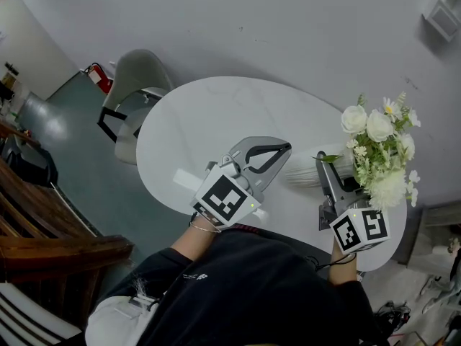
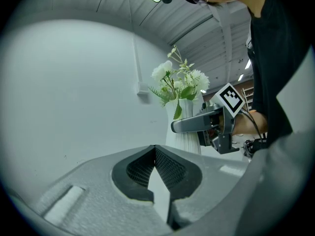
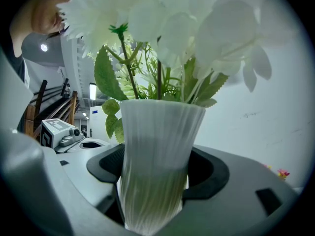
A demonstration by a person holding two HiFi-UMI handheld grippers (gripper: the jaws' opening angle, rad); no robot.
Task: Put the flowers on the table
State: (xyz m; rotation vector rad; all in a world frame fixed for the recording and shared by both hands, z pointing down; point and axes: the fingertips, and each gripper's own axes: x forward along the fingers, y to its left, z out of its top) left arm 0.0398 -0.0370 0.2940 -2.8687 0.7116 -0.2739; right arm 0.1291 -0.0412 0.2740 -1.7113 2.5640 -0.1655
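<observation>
**Vase clamped, base unconfirmed**

Your right gripper point(image 3: 155, 178) is clenched on the ribbed white vase point(image 3: 160, 132), with the flowers point(image 3: 172, 28) towering above its jaws; your left gripper point(image 2: 155, 154) is closed on nothing, off to the vase's side over the table point(image 1: 216, 114). No view shows whether the base is seated; release early and the top-heavy bunch could tip it; withdraw crookedly and a jaw may drag it over.

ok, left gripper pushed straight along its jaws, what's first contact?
Likely the white vase held by the right gripper: it stands just right of the line of the left gripper, whose jaws are shut. Depth unclear; it might slip past to the wall.
</observation>
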